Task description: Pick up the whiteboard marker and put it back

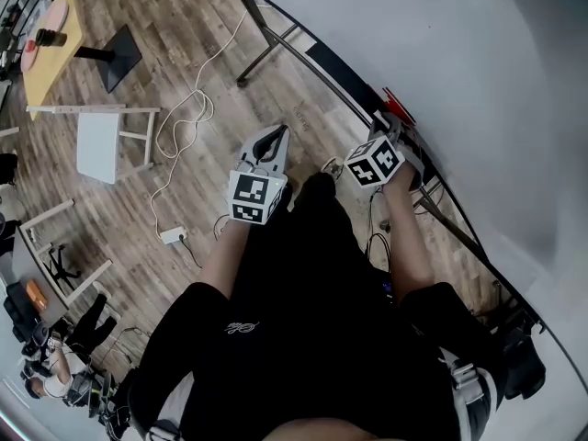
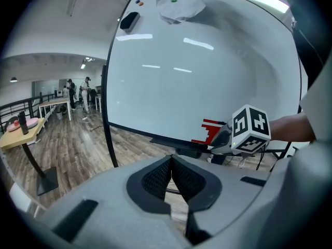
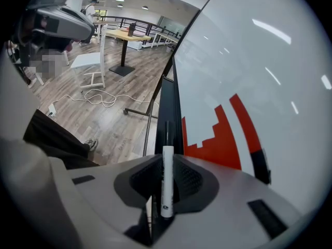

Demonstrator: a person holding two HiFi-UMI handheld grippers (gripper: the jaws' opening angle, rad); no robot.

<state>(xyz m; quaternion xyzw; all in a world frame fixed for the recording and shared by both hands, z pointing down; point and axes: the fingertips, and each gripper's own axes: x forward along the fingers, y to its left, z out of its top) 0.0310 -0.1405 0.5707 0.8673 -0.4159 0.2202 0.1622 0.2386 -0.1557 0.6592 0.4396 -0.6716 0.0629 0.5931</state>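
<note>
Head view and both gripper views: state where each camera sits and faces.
Right gripper view: rides the right gripper, looks down along the whiteboard; shows its jaws gripping the marker, a leg.
Left gripper view: rides the left gripper, faces the whiteboard; shows its shut, empty jaws, the right gripper, a forearm.
Head view: on the head, looks steeply down at the floor; shows legs, forearms, both grippers.
Shared: all show the whiteboard.
</note>
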